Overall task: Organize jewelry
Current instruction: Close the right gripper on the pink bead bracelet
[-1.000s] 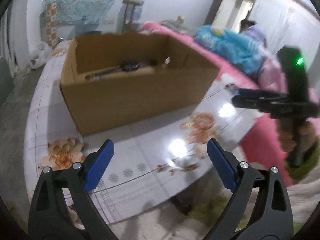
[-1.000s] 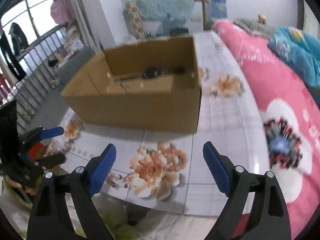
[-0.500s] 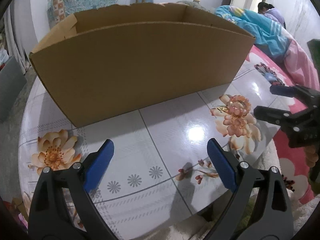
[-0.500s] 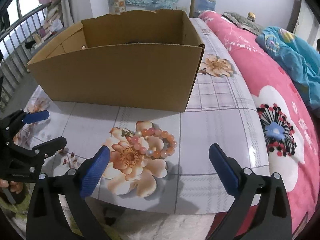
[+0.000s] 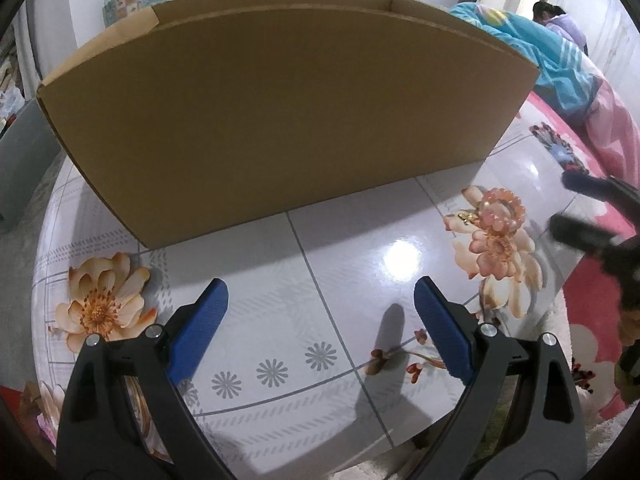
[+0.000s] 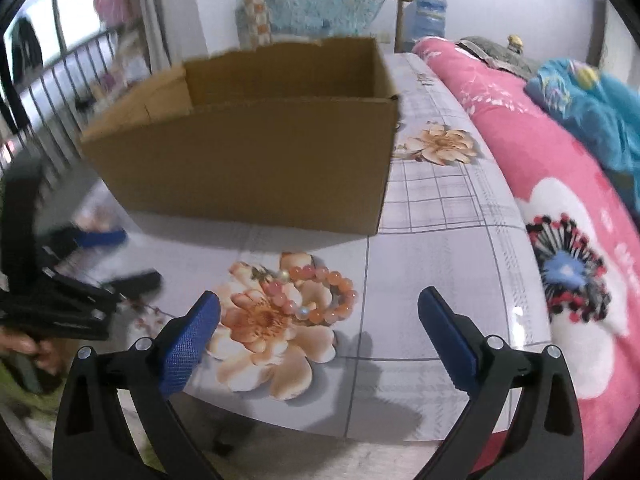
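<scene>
A bracelet (image 6: 320, 296) of orange and pink beads lies on a flower print of the glossy white table (image 6: 420, 248), in front of the brown cardboard box (image 6: 256, 160). My right gripper (image 6: 319, 300) hangs open just above and before it, pads apart from the beads. In the left wrist view the bracelet (image 5: 502, 210) sits at the right, beside the box (image 5: 280, 120), whose front wall hides its inside. My left gripper (image 5: 320, 292) is open over bare table (image 5: 340, 260), left of the bracelet. Each gripper shows blurred in the other's view: the right gripper (image 5: 588, 216), the left gripper (image 6: 120, 258).
A pink flowered blanket (image 6: 560, 160) with a blue cover (image 6: 592, 100) borders the table on the right. A person (image 5: 552, 16) is far back by a doorway. A railing (image 6: 40, 80) stands at the left. The table's front edge runs just beneath both grippers.
Both grippers have sunk toward the table and come closer to the box, whose inside has dropped out of sight. The bracelet has come into view. The right jaws widened slightly.
</scene>
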The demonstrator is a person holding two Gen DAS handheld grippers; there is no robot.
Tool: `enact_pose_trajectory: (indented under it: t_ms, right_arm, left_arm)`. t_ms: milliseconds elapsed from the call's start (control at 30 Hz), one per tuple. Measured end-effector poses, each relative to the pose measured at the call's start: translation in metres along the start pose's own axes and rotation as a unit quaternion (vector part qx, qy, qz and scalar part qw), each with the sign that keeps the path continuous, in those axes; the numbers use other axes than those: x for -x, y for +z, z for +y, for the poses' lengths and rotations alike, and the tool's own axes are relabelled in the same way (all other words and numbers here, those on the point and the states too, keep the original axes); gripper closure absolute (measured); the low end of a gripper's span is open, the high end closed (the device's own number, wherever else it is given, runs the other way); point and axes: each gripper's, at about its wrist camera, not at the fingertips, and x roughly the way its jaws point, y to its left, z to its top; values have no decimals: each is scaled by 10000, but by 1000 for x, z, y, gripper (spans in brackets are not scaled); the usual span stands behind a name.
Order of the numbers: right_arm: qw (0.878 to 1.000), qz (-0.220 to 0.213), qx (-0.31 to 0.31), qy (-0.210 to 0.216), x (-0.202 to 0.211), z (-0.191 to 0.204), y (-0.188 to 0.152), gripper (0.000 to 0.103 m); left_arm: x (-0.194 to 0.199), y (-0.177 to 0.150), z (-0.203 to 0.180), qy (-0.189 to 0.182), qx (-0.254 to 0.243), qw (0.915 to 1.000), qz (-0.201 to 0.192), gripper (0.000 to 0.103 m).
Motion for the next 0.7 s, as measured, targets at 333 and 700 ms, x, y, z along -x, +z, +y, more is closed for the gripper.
enact_pose_trajectory:
  t_ms: [333, 700]
  right_arm:
    - [9960, 429, 307, 725, -20, 12, -2, 37]
    - [9923, 737, 804, 593, -53, 33, 7, 71]
  left_arm:
    - [-15, 2, -25, 410, -256, 9988, -44, 8]
    - [-15, -5, -25, 416, -286, 9986, -170, 7]
